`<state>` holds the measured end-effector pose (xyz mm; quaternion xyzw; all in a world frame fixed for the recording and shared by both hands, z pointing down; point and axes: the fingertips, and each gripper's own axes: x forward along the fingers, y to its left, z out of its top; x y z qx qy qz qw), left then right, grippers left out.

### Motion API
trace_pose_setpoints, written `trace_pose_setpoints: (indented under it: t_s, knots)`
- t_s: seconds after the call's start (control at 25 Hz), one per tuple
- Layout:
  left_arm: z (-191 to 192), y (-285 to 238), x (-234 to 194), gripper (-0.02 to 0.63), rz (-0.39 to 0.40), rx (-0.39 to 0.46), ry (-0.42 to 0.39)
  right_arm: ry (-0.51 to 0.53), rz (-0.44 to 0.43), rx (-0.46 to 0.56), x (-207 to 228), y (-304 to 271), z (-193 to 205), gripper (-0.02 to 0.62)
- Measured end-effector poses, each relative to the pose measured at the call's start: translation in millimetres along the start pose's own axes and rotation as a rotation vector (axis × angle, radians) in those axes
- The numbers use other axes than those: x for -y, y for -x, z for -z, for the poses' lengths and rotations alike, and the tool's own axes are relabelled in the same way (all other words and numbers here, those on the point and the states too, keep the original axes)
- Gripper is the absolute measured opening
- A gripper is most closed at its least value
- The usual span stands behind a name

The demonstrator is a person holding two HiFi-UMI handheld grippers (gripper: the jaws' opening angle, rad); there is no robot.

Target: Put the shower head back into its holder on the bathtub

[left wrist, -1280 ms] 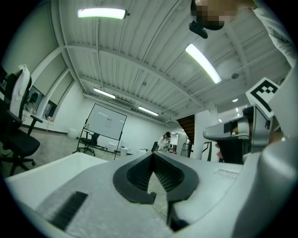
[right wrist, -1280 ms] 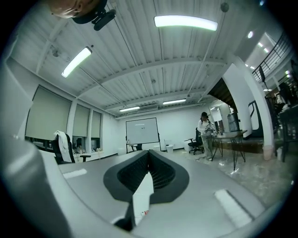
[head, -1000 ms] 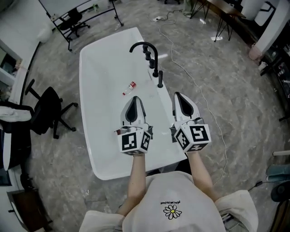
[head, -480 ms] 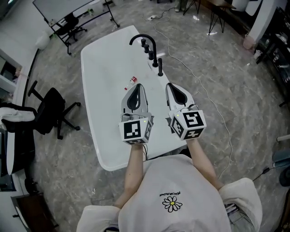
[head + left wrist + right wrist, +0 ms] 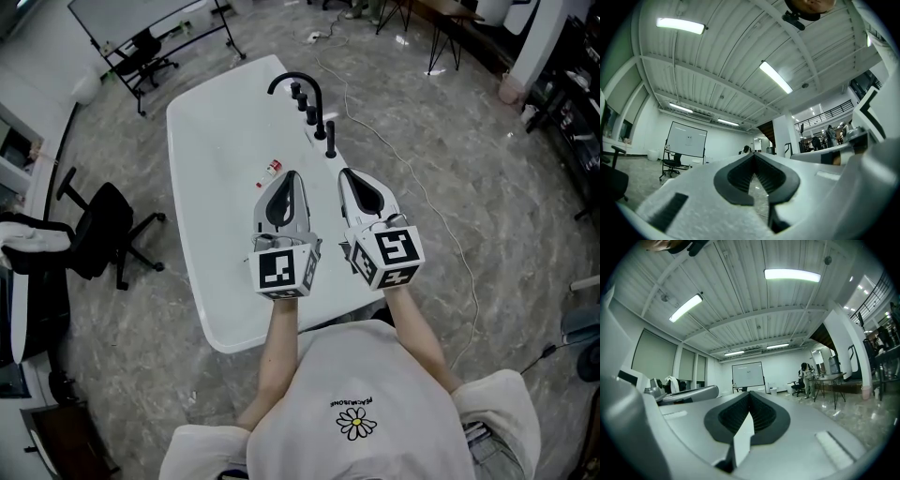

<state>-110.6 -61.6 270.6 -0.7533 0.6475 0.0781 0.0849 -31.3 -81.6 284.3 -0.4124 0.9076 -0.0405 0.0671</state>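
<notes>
Left claw [image 5: 289, 175], right claw [image 5: 344, 173] closed, empty, above bathtub [image 5: 208, 141]; apparent black shower head [image 5: 330, 141] at rim likely rigid, slick: grip handle.

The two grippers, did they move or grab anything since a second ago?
The left gripper and right gripper slid along the bathtub toward the black faucet and drew closer together. Nothing was grabbed: both jaws stayed shut and empty. The small bottle stayed put.

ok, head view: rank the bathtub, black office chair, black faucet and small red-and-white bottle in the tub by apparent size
1. bathtub
2. black office chair
3. black faucet
4. small red-and-white bottle
The gaps are plain, no ties.
</notes>
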Motion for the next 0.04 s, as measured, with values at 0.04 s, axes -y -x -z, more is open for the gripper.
trace_pose_setpoints:
  t_s: [0.04]
  knots:
    - [-1.5, 0.5, 0.2, -0.002, 0.002, 0.004, -0.001, 0.001, 0.000, 0.005, -1.2, 0.3, -1.7, 0.002]
